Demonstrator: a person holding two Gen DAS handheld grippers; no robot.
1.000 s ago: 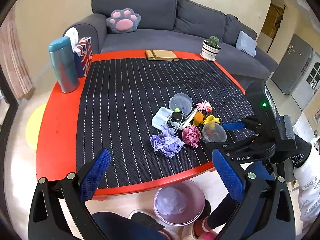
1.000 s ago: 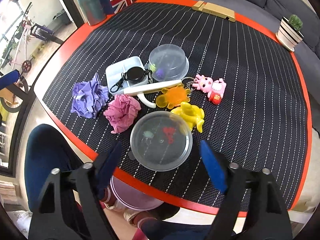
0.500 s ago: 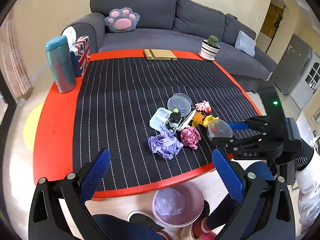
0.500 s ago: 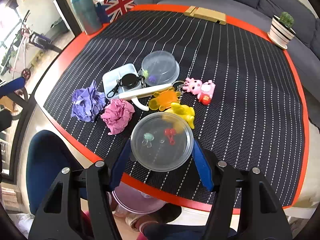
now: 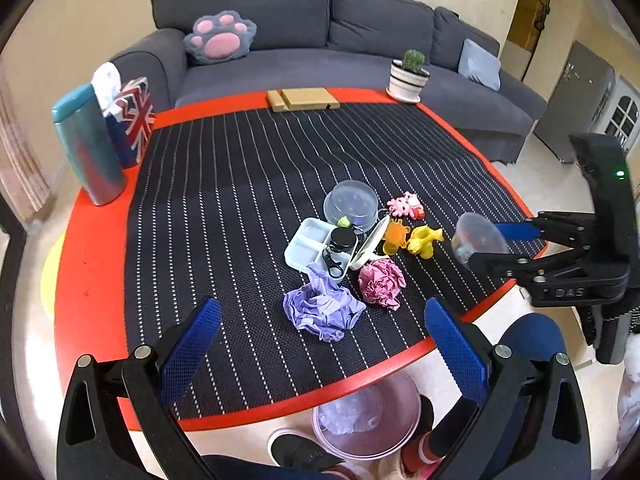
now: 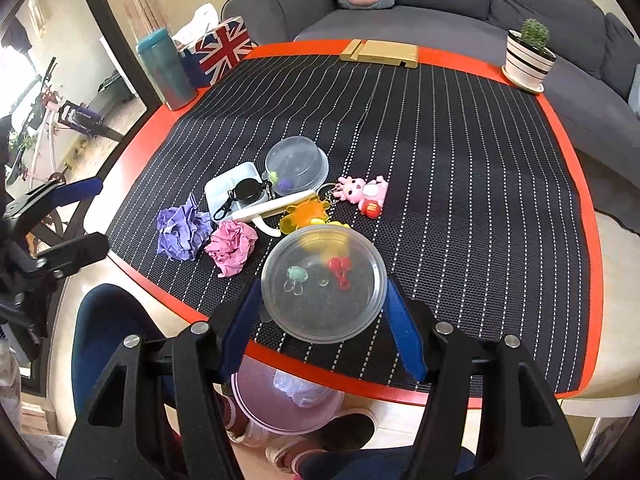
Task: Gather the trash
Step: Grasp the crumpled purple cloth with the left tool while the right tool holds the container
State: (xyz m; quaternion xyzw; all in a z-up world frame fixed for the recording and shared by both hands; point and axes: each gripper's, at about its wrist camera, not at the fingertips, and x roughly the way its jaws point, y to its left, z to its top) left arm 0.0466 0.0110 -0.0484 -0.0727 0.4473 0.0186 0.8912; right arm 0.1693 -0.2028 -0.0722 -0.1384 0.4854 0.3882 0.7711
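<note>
1. The counter point(image 5: 92, 280) is round-edged and red, with a black mat point(image 5: 248, 184) striped in thin white lines covering most of its top.
2. Behind it runs a dark grey sofa point(image 5: 360, 40) with a paw-shaped cushion point(image 5: 220, 38); the walls are cream and a grey door point(image 5: 576, 92) shows at the far right.
3. On the counter's far rim stand a teal tumbler point(image 5: 86, 146), a Union Jack tissue box point(image 5: 134, 122), a flat wooden block point(image 5: 302, 100) and a potted cactus point(image 5: 410, 76).
4. Near the middle of the mat lies a cluster: a clear plastic bowl point(image 6: 297, 162), a white divided tray point(image 6: 232, 190), small toys, a crumpled purple paper point(image 5: 320, 310) and, just beside it, a crumpled pink paper point(image 5: 381, 283).
5. The right tongs point(image 6: 322, 312) are clamped on a clear round lid point(image 6: 323, 282), held lifted above the counter's near edge; in the left view it hangs off the mat, tilted.
6. The left tongs point(image 5: 320, 340) are wide apart and hold nothing, hovering over the near edge in front of the purple paper.
7. On the floor under the near edge sits a pink bin point(image 5: 366, 416) with a plastic bag inside.
</note>
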